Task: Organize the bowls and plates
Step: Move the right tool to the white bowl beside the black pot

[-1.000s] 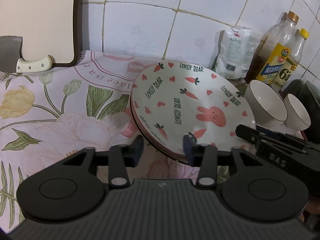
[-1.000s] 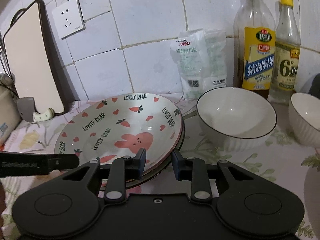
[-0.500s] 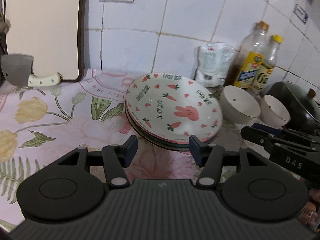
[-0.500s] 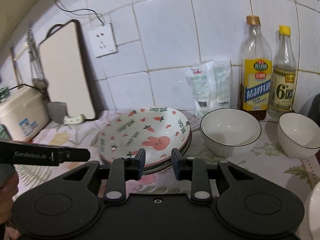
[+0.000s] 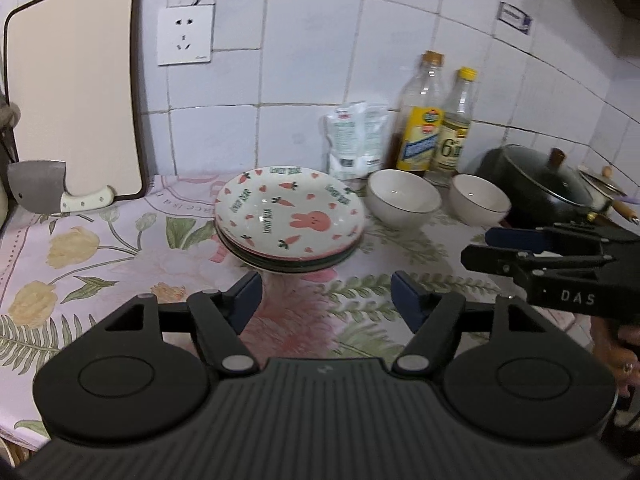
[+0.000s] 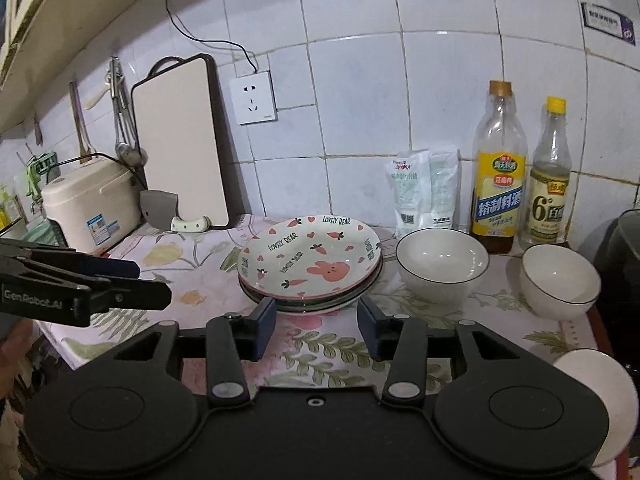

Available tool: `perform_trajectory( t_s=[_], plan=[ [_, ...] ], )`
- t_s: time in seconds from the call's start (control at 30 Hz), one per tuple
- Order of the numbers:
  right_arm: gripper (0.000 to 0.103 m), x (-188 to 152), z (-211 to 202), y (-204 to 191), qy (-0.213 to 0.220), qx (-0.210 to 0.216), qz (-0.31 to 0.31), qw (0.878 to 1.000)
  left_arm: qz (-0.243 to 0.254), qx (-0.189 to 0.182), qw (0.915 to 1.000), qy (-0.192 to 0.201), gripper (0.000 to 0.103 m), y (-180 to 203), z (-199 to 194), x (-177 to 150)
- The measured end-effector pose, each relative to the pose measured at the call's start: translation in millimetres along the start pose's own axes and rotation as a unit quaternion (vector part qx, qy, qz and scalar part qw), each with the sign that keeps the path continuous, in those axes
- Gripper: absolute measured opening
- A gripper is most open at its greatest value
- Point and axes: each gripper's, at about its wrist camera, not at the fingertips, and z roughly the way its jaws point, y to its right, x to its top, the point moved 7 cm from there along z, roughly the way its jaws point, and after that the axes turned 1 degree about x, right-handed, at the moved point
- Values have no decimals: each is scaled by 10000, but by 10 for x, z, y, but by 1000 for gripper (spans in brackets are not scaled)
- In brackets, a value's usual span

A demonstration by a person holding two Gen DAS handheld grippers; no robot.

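Observation:
A stack of plates (image 5: 290, 222), the top one white with a pink rabbit and carrots, sits on the floral cloth; it also shows in the right wrist view (image 6: 310, 262). Two white bowls stand to its right: a larger bowl (image 5: 404, 198) (image 6: 442, 264) and a smaller bowl (image 5: 479, 199) (image 6: 560, 280). My left gripper (image 5: 326, 298) is open and empty, well short of the stack. My right gripper (image 6: 317, 322) is open and empty, just short of the stack's near edge. Another white dish (image 6: 600, 396) shows at the right edge near my right gripper.
A cutting board (image 5: 74, 92) and cleaver (image 5: 52, 192) lean against the tiled wall at left. Two bottles (image 5: 422, 120) (image 5: 454, 128), a white packet (image 5: 354, 140) stand behind the bowls. A black pot (image 5: 536, 184) sits at right, a rice cooker (image 6: 90, 204) at left.
Both grippers have pulled back and up from the plate stack, and both have opened wider. The plates and bowls have not moved.

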Motion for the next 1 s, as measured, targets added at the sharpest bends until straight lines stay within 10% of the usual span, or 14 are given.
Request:
perform_trajectory(
  t_s=[0.47, 1.0],
  plan=[
    [62, -170, -721, 51, 46, -140, -428, 9990, 422, -316, 9986, -18, 85, 487, -317, -117],
    [86, -731, -1049, 653, -67, -536, -194, 9984, 812, -772, 9921, -566, 92, 1276, 209, -323]
  ],
)
